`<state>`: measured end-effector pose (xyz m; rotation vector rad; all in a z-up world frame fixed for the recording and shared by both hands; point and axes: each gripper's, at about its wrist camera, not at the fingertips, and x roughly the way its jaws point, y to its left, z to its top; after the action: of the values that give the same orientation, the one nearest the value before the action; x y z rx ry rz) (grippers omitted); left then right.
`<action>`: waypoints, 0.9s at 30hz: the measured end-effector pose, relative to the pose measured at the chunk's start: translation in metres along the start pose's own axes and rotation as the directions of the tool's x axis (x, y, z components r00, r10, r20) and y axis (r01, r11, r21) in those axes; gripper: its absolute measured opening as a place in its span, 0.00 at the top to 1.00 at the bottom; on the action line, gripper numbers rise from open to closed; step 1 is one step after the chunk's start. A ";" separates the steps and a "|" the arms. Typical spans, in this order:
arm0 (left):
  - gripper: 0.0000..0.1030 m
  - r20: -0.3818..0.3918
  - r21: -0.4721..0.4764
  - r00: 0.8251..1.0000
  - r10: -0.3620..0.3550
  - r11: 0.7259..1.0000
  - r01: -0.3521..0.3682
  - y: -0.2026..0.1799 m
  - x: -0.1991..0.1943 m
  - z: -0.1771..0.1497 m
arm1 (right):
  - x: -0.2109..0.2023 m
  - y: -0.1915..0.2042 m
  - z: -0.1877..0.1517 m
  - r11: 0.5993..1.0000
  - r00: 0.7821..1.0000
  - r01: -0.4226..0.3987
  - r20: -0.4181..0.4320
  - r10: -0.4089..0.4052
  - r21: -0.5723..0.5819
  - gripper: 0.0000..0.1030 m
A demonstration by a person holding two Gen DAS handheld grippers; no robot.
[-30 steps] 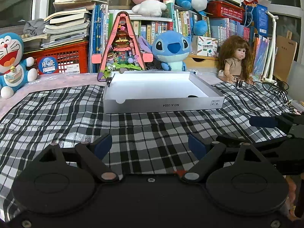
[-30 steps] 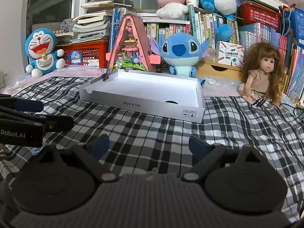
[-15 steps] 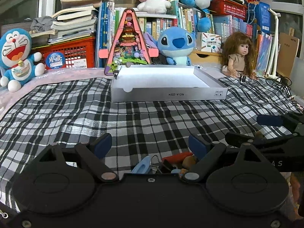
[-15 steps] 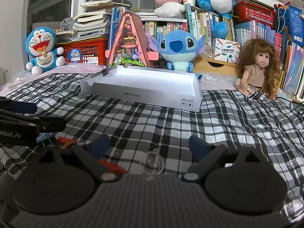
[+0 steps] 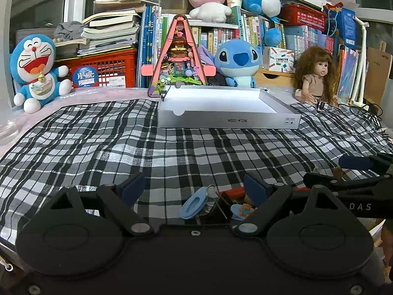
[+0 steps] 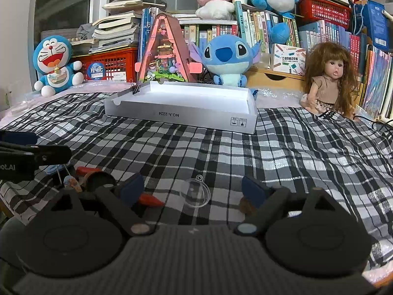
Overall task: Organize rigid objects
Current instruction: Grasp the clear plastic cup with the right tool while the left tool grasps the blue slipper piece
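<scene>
The white box front reads, upside down, "NO.A-2224".

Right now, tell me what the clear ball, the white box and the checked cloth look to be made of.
Clear ball: transparent, glossy plastic or glass; the checks show through.
White box: matte cardboard, with folded edges and printed marks.
Checked cloth: woven fabric, wrinkled and soft-looking.

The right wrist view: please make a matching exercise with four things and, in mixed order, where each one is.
Things:
1. clear plastic ball
2. white box
3. doll
4. Doraemon plush

Places:
A. far left, before the red crate
B. between the right claw's fingers
C. far right, sitting up
D. middle of the checked cloth

Pairs: 1-B, 2-D, 3-C, 4-A
</scene>
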<state>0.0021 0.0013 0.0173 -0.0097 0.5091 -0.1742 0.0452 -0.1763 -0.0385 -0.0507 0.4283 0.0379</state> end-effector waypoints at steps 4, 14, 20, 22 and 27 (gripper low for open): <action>0.24 -0.025 -0.015 1.000 -0.019 1.000 0.019 0.005 -0.002 -0.002 | -0.001 -0.001 -0.003 1.000 1.000 -0.003 -0.002 0.003 0.000 0.24; 0.52 -0.065 -0.075 0.997 -0.031 0.997 0.026 0.024 -0.009 -0.005 | -0.001 -0.003 -0.005 1.000 1.000 0.009 -0.014 -0.009 0.019 0.49; 0.57 -0.093 -0.044 0.996 -0.010 0.999 0.006 0.025 -0.008 -0.011 | -0.001 -0.002 -0.006 1.000 1.000 0.008 -0.020 -0.008 0.008 0.57; 0.57 -0.095 -0.049 0.995 -0.010 0.999 0.006 0.025 -0.006 -0.012 | 0.001 -0.002 -0.006 1.000 1.000 0.007 -0.027 -0.007 0.010 0.59; 0.57 -0.096 -0.052 0.995 -0.013 0.999 0.008 0.022 0.002 -0.012 | 0.004 -0.001 -0.006 1.000 0.999 0.008 -0.034 -0.008 0.010 0.59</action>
<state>0.0015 0.0228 0.0049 -0.0547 0.6094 -0.1720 0.0460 -0.1777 -0.0459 -0.0435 0.4619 0.0273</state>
